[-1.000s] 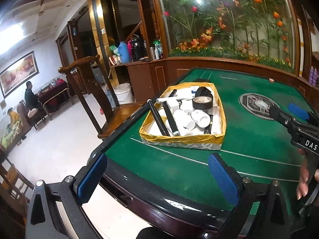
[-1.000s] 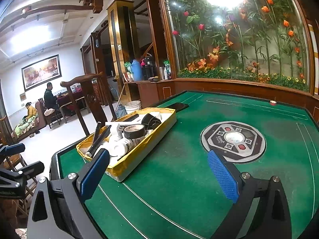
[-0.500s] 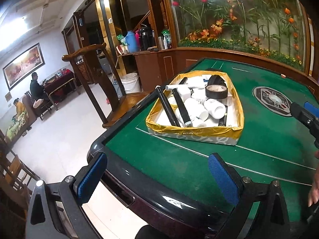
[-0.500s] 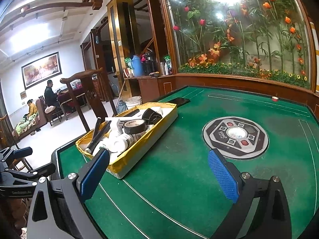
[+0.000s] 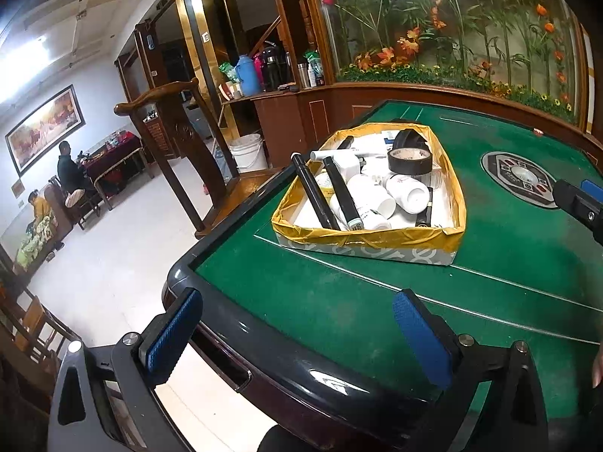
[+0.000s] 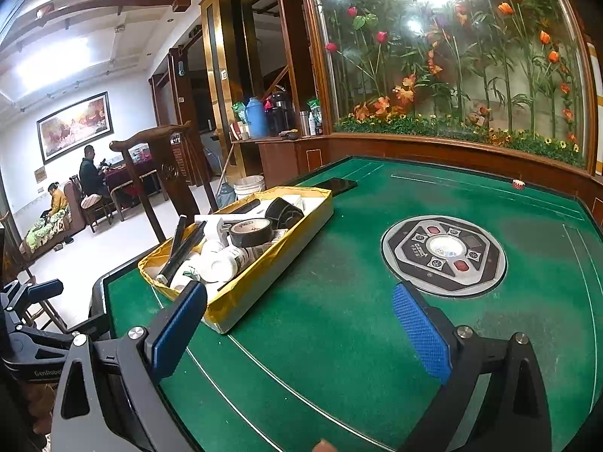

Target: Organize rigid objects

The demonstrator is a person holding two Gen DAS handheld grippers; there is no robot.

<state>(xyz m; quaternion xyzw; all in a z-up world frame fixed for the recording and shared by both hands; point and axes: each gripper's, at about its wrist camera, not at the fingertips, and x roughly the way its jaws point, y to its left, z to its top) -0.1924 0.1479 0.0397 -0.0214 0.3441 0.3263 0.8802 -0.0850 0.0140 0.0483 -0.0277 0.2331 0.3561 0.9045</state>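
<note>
In the left wrist view, the left gripper hangs over the near corner of the green felt table, its blue pads spread wide with nothing between them. Ahead, well apart from it, sits the gold-lined box, crowded with rigid objects: two black tubes leaning against its left side, several white bottles lying on their sides, and a black tape roll resting on top toward the back. The right gripper's tip pokes in at the right edge. In the right wrist view, the right gripper is likewise parted and empty, hovering above bare felt between the box and the round control panel set into the table's centre; a dark phone lies just beyond the box's far end. The pile looks loose, so I judge the main risk to be disturbance: pulling one bottle or tube could roll its neighbours or tip the tape roll off. The round bottles may also squirt sideways from a pinch that lands off-centre, and the light box could slide on the felt if a finger catches its wall.
</note>
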